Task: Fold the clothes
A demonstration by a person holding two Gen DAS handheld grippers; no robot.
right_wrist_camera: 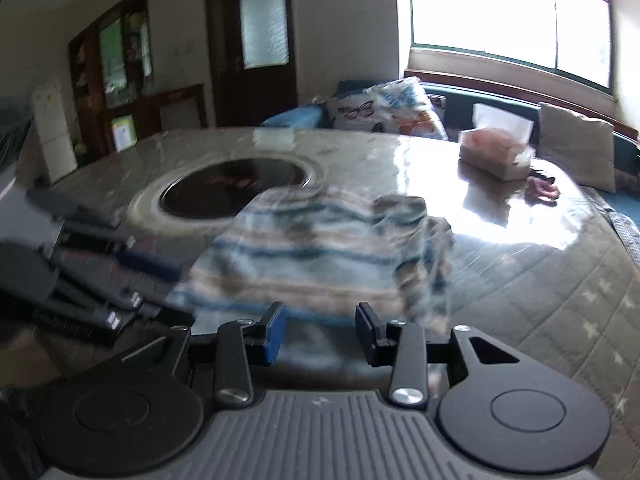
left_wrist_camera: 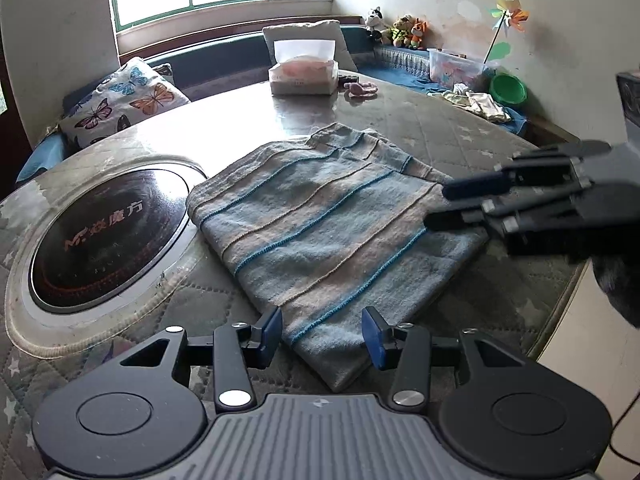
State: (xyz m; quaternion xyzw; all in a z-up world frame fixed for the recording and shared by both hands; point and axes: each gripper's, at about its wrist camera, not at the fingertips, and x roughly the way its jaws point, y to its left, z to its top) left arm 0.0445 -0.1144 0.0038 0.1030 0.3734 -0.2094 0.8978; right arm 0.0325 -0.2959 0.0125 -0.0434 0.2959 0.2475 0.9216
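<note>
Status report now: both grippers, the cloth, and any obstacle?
Left gripper open, empty, at near edge of cloth. Right gripper open, empty, at its side edge. Cloth folded flat on table. Nothing in the way.
</note>
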